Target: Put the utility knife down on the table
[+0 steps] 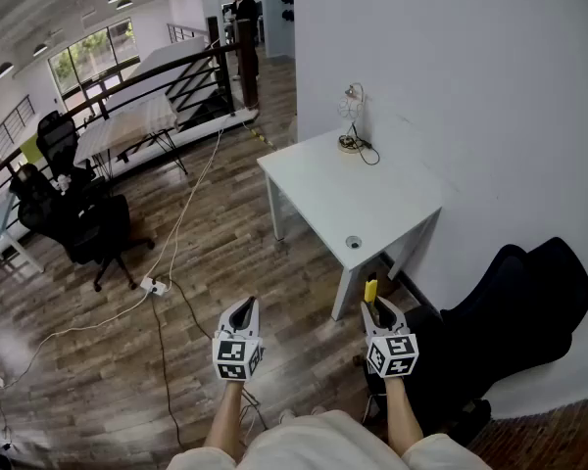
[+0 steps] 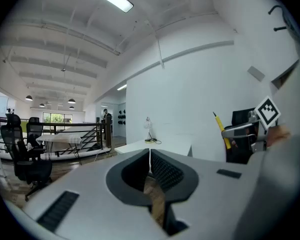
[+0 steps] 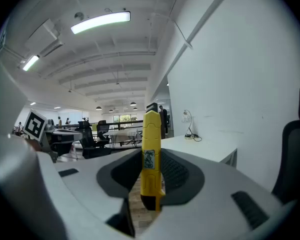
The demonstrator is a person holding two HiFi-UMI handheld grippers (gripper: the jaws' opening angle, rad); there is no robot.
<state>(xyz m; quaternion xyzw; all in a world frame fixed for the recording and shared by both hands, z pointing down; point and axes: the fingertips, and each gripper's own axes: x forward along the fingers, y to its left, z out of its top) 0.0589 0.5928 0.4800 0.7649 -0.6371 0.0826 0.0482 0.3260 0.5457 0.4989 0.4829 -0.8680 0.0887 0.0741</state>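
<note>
The utility knife (image 3: 151,159) sits pinched between the right gripper's (image 1: 376,306) pads, which are closed on the lower part of its yellow body. It is held out over the wooden floor, near the table's (image 1: 325,202) near corner but not yet above it. Its long axis stands close to upright, crosswise to the jaws, with most of its length rising above them. A dark end points up, though I cannot tell for sure whether that is the blade end. The left gripper (image 2: 150,156) hangs to the left with its jaws together, holding nothing.

Letting go here would likely drop the knife on the floor, since the tabletop lies farther ahead. Because the grip is low, the tall body could pivot between the pads. Released upright on the table, it would probably topple and skid toward the edge.
</note>
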